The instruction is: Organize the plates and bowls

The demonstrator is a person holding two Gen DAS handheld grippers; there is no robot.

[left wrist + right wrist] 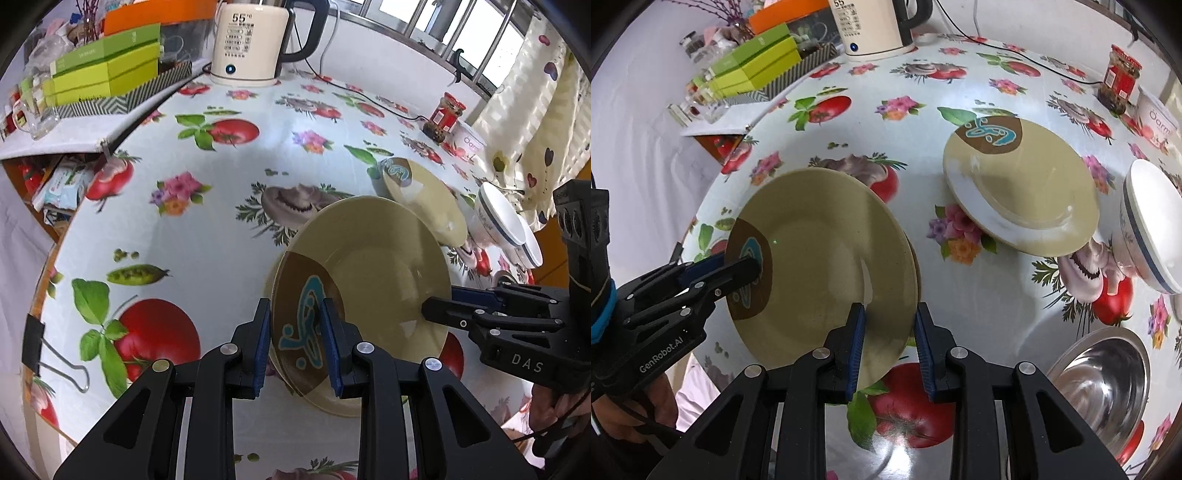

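Both tools tip steeply down over the worktop (pixel 207 206), which is covered in a fruit-print cloth. The left hand-held gripper (pixel 295 347) is clamped on the brown-patched edge of the tan plate (pixel 373 280), and the right hand-held gripper (pixel 890 347) pinches the opposite rim, so the plate hangs tilted between them above the cloth. Beyond the plate lies a second tan plate (pixel 1023 188), with a white bowl (pixel 1152 225) further along and a steel bowl (pixel 1108 373) nearer the right tool.

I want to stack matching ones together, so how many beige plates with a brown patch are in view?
2. One beige plate is gripped at opposite rims by the left gripper and right gripper. The other plate rests on the table beyond it. More may be hidden.
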